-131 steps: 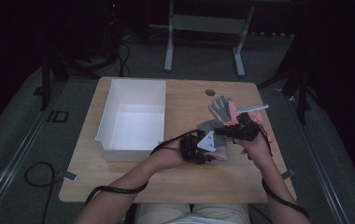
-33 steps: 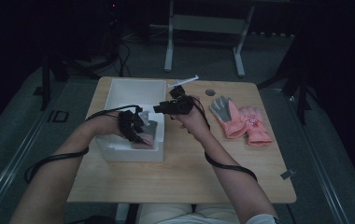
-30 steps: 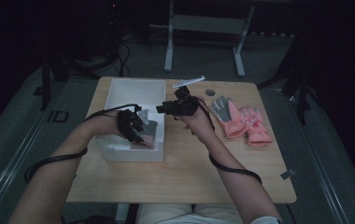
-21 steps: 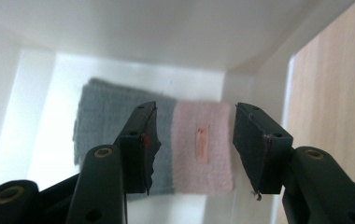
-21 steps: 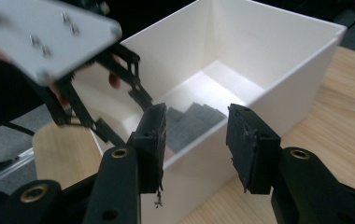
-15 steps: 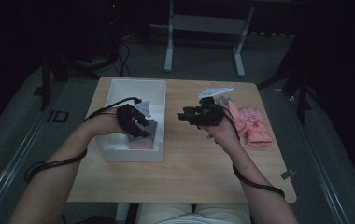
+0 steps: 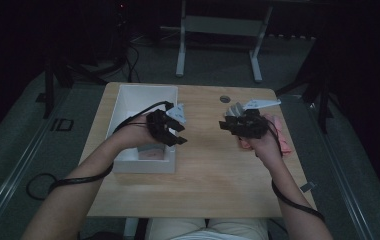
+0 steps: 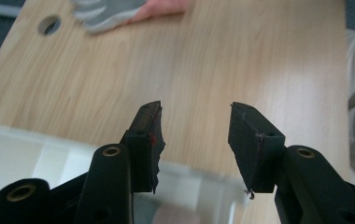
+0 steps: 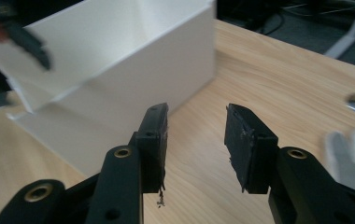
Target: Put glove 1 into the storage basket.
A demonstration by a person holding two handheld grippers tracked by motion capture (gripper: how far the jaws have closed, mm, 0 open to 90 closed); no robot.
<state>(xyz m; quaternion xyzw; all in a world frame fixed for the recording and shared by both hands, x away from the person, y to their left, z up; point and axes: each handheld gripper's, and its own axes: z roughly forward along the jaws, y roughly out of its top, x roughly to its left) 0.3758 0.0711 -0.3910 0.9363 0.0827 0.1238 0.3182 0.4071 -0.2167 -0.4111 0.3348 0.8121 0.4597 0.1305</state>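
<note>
A box (image 7: 128, 107) sits on the table (image 7: 213, 170), gloves (image 7: 283, 140) to its right.

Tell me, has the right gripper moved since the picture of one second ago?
Yes. The right gripper was beside the white box then; now it is further right across the table, near the gloves, with jaws open and empty.
</note>
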